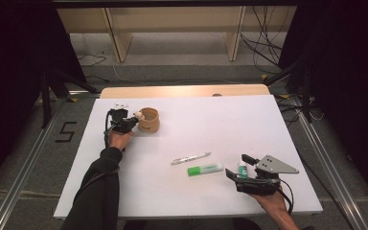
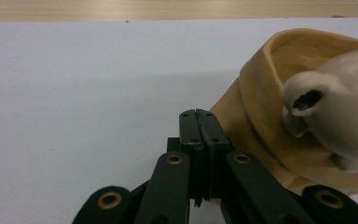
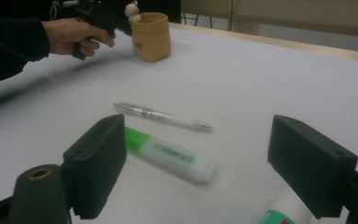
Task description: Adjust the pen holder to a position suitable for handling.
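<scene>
While clenched empty beside the tan pouch (image 1: pixel 149 120) — left hand-held gripper (image 1: pixel 126 122); right hand-held gripper (image 1: pixel 240 170) released — open sheet between.

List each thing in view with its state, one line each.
Left hand-held gripper: jaws shut, beside the pouch rim; whether it pinches the rim I cannot tell.
Right hand-held gripper: open, jaws wide apart.
Pouch: upright, mouth open.
Pen: lying flat.
Highlighter: lying flat, capped.
Glue stick: lying by the right jaws.
</scene>
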Available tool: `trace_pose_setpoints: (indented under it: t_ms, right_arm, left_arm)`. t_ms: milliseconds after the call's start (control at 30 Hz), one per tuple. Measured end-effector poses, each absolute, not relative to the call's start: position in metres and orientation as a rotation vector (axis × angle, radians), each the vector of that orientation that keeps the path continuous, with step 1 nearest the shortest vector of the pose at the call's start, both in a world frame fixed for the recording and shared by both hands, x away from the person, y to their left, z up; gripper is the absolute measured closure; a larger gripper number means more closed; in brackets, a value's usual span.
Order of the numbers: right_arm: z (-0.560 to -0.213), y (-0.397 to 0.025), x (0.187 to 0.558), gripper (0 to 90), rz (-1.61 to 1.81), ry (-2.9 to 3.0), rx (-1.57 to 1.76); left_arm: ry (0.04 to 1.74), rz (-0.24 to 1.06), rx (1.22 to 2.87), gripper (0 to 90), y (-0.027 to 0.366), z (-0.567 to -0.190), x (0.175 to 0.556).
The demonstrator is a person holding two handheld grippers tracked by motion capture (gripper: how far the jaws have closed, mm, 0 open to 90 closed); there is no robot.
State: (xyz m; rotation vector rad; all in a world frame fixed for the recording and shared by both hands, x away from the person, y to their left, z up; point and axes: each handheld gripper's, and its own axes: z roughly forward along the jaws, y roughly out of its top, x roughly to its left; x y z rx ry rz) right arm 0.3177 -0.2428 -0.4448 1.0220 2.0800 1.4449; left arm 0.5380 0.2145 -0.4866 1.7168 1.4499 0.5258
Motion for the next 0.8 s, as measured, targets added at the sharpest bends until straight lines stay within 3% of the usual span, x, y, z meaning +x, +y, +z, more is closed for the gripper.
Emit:
trace_pose_setpoints:
  t_ms: [800]
  right_arm:
    - [-0.446, -0.239, 0.319, 20.3, 1.439, 2.096, 1.013]
  left_arm:
    - [1.418, 0.528, 1.749, 89.5, 0.198, -0.488, 0.538]
